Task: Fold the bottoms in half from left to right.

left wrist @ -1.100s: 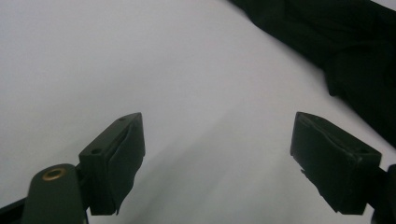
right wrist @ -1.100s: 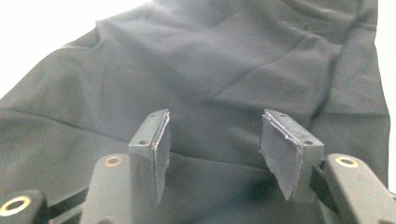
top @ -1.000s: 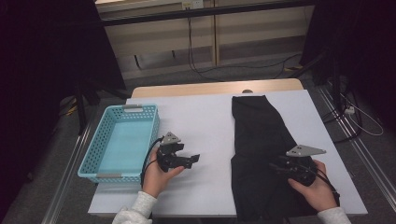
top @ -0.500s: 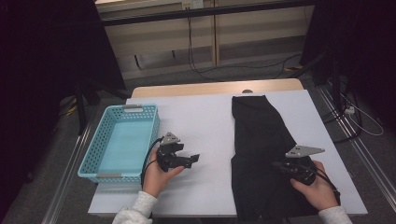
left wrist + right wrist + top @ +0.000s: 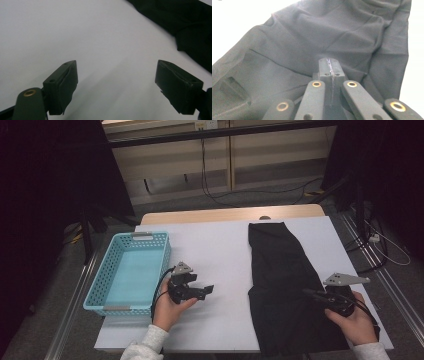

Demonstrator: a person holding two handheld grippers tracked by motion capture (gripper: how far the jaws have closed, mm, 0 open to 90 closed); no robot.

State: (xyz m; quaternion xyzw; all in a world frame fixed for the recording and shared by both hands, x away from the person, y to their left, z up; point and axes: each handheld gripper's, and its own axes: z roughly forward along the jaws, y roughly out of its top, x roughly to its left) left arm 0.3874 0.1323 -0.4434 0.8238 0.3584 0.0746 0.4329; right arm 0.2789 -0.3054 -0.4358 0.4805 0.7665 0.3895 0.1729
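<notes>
Garment [image 5: 282, 285] lies flat on my counter [image 5: 220, 250]; right gripper [image 5: 311, 294], jaws together and empty, has edged onto its near end, left gripper [image 5: 206, 290] idle, jaws apart, beside basket [image 5: 131, 270]

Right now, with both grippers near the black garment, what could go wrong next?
The right gripper is shut over the black garment; it isn't clear any fabric is caught, so a lift may come up empty. The garment's near edge reaches the table edge, so dragging could slide it off. The left gripper is open over bare table.
</notes>
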